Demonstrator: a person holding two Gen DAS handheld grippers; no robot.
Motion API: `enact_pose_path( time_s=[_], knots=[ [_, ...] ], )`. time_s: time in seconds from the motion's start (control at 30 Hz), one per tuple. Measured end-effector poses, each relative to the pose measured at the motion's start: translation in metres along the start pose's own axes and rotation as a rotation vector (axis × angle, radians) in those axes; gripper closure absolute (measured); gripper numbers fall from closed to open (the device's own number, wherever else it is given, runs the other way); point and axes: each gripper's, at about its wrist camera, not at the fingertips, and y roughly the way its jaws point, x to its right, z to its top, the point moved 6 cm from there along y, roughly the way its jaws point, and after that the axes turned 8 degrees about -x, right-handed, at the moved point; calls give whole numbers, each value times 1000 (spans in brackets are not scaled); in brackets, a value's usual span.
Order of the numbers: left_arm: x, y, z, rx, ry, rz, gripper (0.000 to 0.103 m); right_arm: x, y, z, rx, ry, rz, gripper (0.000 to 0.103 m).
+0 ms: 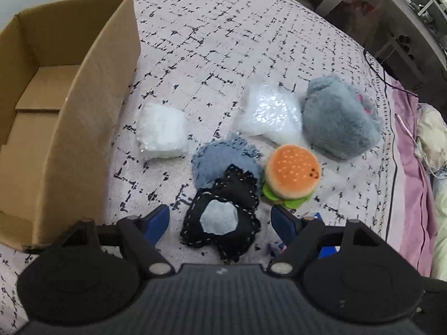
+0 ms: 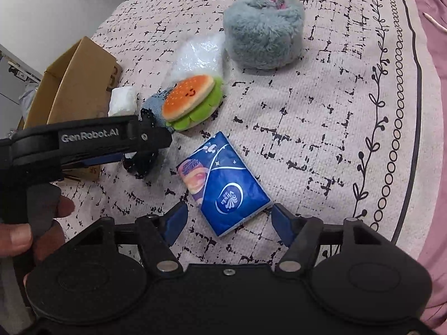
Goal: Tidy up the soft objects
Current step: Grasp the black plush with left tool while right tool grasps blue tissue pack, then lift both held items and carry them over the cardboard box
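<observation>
Our left tongs are wide open around the black felt pouch. Our right tongs are open around the blue tissue pack.

A bed covered by a pale spread with broken black grid marks. Lying on it: an open cardboard box far left of the left gripper, a black felt pouch between its fingers, a burger plush, two clear bags, a grey fluffy toy, and a blue tissue pack before the right gripper
</observation>
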Motion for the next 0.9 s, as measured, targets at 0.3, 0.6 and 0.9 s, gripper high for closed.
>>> enact_pose_path(
  time_s=[0.3, 0.6, 0.9],
  knots=[
    [-5, -1, -2, 13, -17, -18, 62, -9, 5, 4, 6, -54, -36, 37],
    [-2, -23, -4, 48, -5, -19, 63, -16, 11, 5, 4, -92, -48, 48],
    [3, -68, -6, 132, 22, -15, 63, -16, -24, -1, 101, -95, -10, 48]
  ],
)
